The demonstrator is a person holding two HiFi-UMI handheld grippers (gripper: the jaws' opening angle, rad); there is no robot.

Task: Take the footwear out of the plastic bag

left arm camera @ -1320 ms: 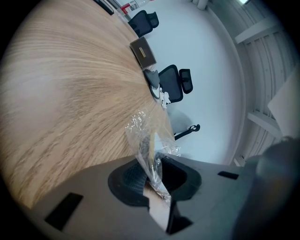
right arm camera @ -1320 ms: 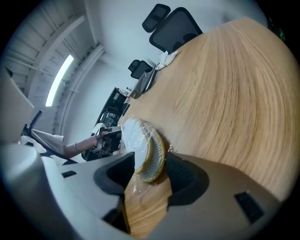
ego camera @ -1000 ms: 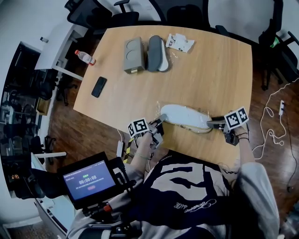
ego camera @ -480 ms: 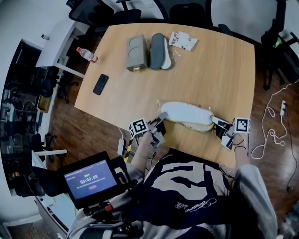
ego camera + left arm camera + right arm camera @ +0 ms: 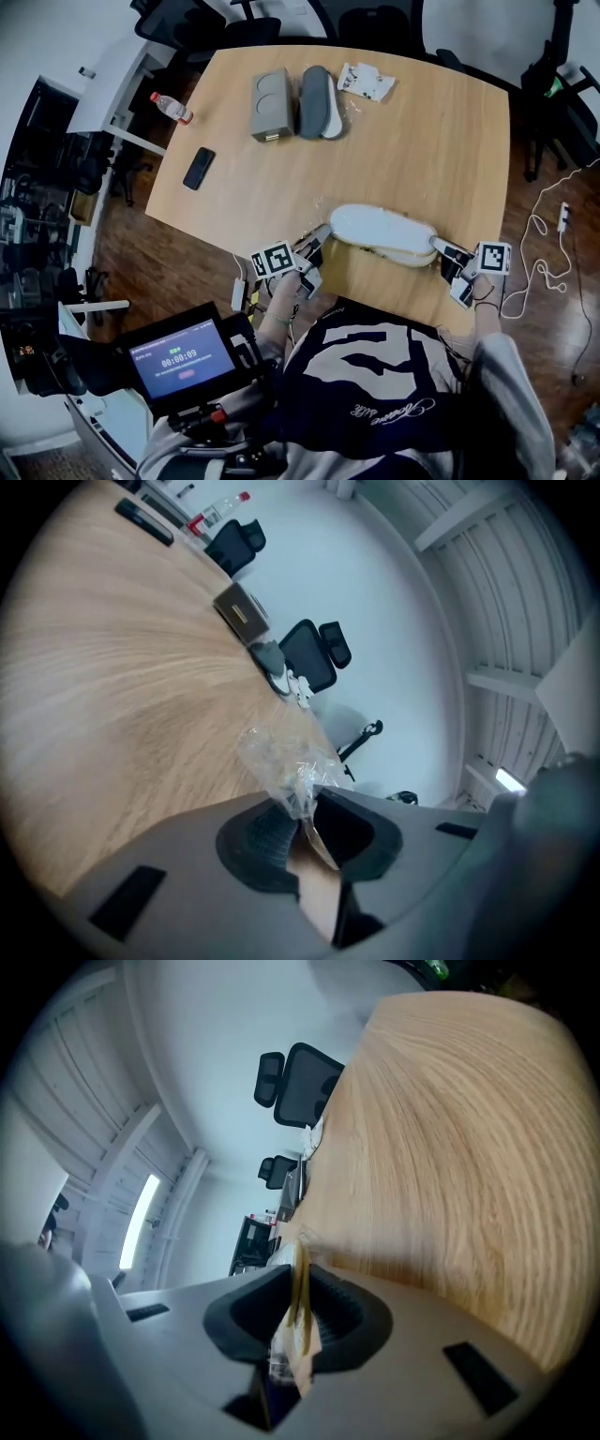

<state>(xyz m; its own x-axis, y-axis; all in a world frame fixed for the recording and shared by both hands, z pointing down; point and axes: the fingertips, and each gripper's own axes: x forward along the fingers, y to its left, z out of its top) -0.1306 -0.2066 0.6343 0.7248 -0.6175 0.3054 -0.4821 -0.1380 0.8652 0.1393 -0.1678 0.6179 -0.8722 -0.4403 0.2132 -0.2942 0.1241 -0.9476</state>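
Note:
A white shoe (image 5: 382,232) lies inside a clear plastic bag near the front edge of the wooden table (image 5: 431,141). My left gripper (image 5: 317,238) is at the bag's left end and shut on a crumpled bunch of clear plastic bag (image 5: 281,763) between its pads (image 5: 255,834). At the bag's right end sits my right gripper (image 5: 442,249). Its jaws have just been closing, and a thin fold of the bag (image 5: 298,1326) is pinched upright between them. The shoe is hidden in both gripper views.
At the table's far side are a grey box (image 5: 268,105), a grey pair of footwear (image 5: 316,103) and a printed packet (image 5: 366,82). A black phone (image 5: 199,169) lies at the left. A bottle (image 5: 172,108) stands on a side desk. Office chairs ring the table.
My right gripper has rolled, shifted right along the bag's end and closed on the plastic. The left gripper has rolled slightly and keeps its hold. The bagged shoe has barely moved.

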